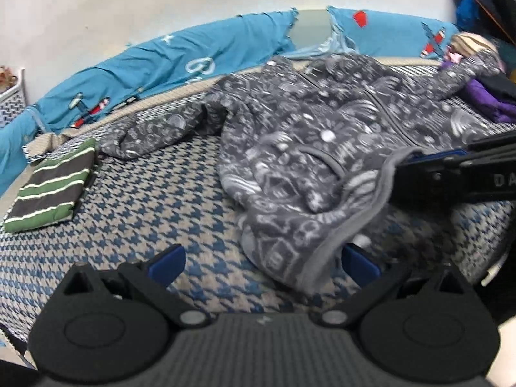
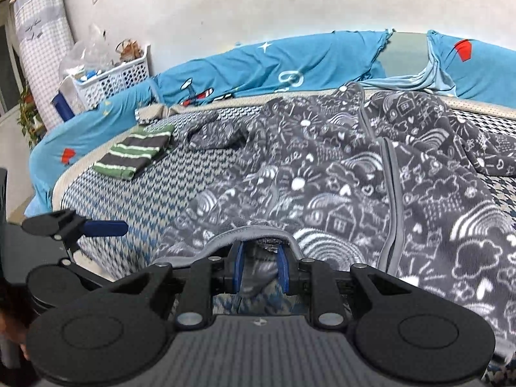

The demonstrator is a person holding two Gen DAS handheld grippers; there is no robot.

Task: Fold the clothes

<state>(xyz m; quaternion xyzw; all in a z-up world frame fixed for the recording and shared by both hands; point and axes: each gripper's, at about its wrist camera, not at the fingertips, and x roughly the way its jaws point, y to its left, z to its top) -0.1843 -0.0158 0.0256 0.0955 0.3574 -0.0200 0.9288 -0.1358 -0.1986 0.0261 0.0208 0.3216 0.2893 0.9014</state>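
I have the grey patterned fleece jacket (image 2: pixel 338 174) spread open across the middle of the bed (image 1: pixel 145 200), its far sleeve trailing toward the back edge and the other reaching to the far right corner, where a heap of purple clothes (image 1: pixel 493 103) waits. My right hand-held gripper (image 2: pixel 260 266) is clamped on the jacket's grey-bound hem at the near edge of the bed, the blue pads drawn close with the fabric bunched between them. My left hand-held gripper (image 1: pixel 262 262) stands apart and empty, and a loose flap of the hem hangs just inside its right finger without being pinched. An already folded green striped garment (image 1: pixel 51 187) lies near the bed's left edge, so I judge this jacket to be the piece in hand and its fold barely begun. To do this well, I think I should bring the left one onto the hem at a spot well apart from the right grip, take the binding squarely rather than a thin corner, and then lift both together so the hem stays taut and straight. The fleece looks thick and soft, so it will sag and could slip from a shallow bite. I would also keep the lifted edge clear of the sleeves, which lie crumpled and could drag.
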